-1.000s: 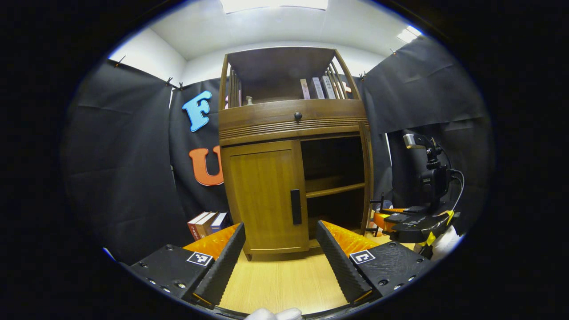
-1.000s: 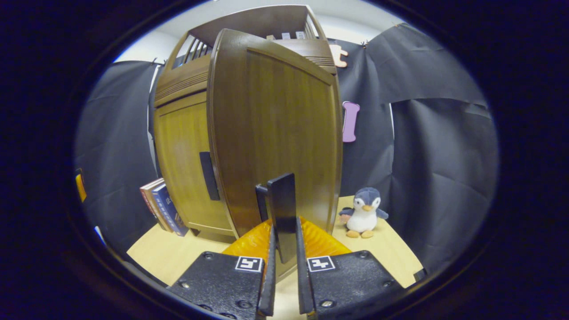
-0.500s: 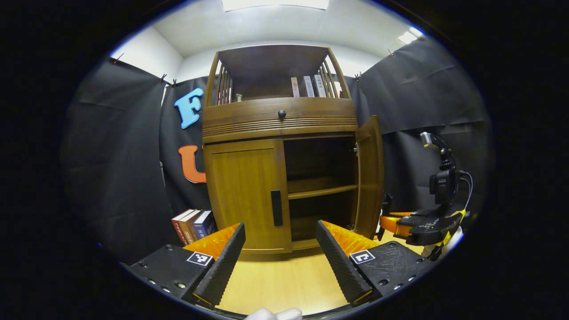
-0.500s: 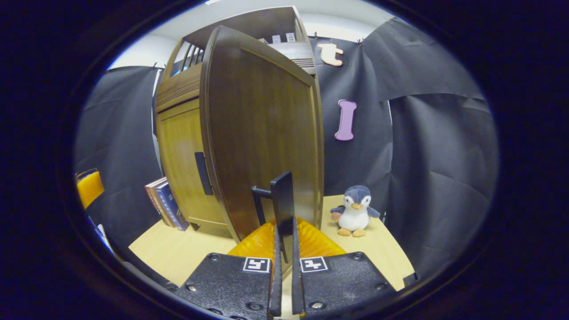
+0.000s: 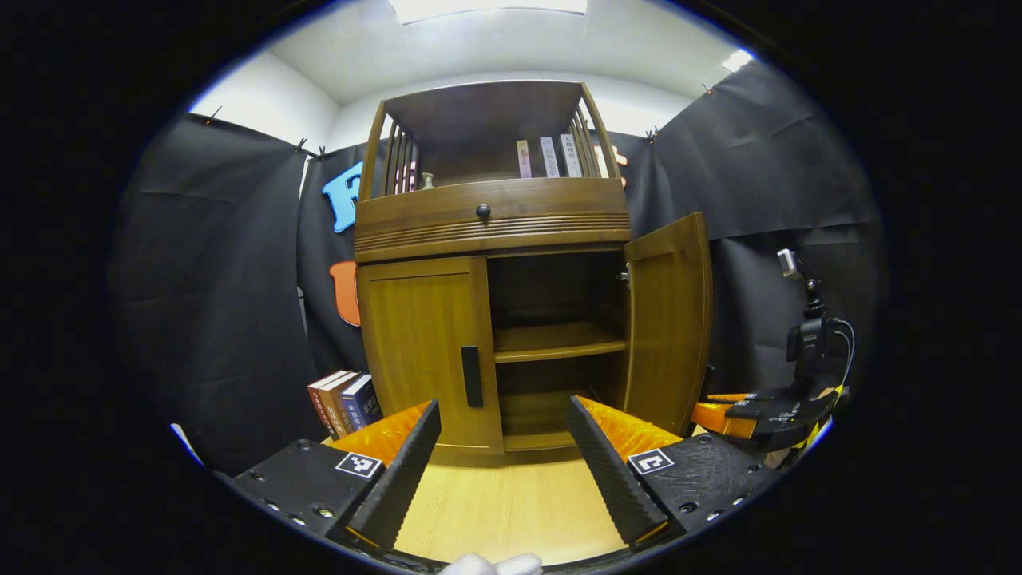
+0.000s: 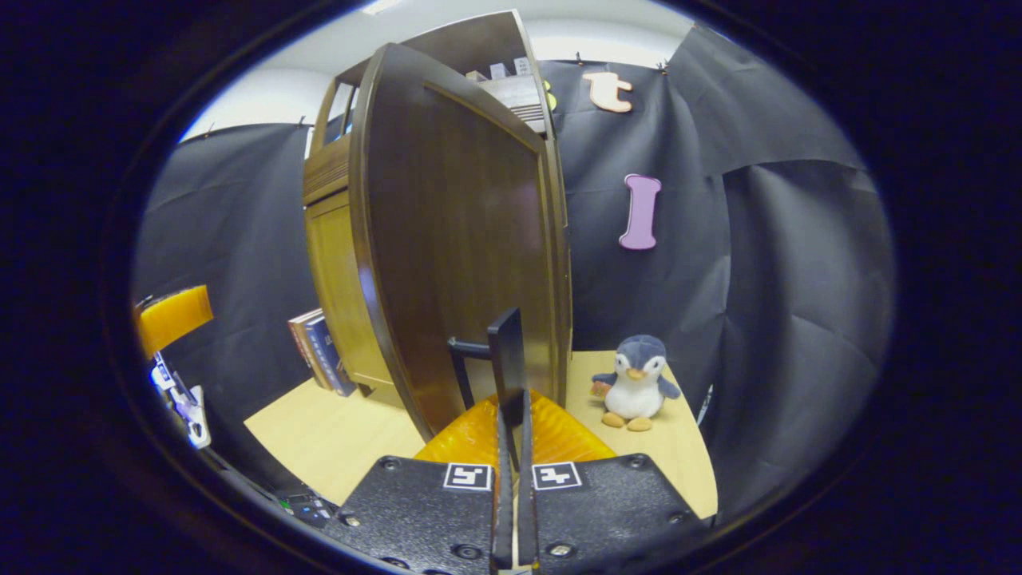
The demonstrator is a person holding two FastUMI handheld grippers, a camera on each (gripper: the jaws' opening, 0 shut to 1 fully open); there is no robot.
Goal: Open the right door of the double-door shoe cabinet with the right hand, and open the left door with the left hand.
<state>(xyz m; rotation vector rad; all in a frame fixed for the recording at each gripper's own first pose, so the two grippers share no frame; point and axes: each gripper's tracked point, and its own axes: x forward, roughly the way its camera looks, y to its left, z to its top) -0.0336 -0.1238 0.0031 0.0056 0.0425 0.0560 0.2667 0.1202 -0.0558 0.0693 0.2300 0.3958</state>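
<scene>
Now the right gripper (image 6: 512, 447) is clamped on the right door's handle (image 6: 506, 363), with that right door (image 5: 667, 319) swung wide. Next, the left gripper (image 5: 503, 455), jaws spread and empty, must reach the left door's handle (image 5: 471, 376).

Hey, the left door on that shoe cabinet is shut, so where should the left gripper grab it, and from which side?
Grip the dark vertical handle near the left door's inner edge, beside the open compartment. Come straight from the front with the open left gripper, one finger on each side; the bar is upright and narrow, so it probably fits between them.

Left gripper view facing cabinet (image 5: 491, 263) front; right gripper view close against right door (image 6: 471, 263).
</scene>
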